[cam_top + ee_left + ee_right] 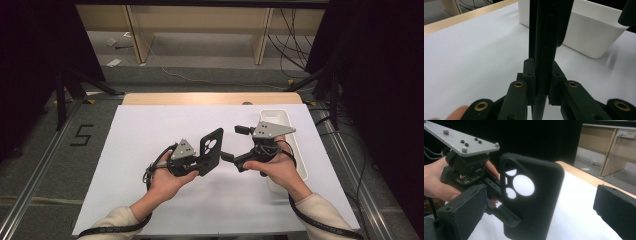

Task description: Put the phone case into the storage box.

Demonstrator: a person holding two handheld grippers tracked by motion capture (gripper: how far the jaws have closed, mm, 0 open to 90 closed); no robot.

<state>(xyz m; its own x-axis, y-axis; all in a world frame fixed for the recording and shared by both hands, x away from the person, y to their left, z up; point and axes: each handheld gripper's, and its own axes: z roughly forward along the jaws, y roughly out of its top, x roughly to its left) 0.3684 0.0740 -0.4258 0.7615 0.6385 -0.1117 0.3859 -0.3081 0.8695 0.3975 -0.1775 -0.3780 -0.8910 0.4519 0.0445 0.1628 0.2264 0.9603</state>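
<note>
A black phone case (211,150) with round camera cutouts stands on edge above the white table cover. My left gripper (202,161) is shut on its lower part; in the left gripper view both pads (529,75) press on the thin case edge (546,37). My right gripper (235,143) is open just right of the case, one jaw above and one below. In the right gripper view the case (534,202) stands between the wide-apart jaws of the right gripper (541,197), touching neither. The left gripper's grey plate (461,142) and a hand are behind it.
A white rectangular bin (300,160) lies at the table's right side, under my right hand, and appears close behind the case in the left gripper view (589,37). The white cover (150,130) spreads over a wooden table (210,98). Cables trail off the near edge.
</note>
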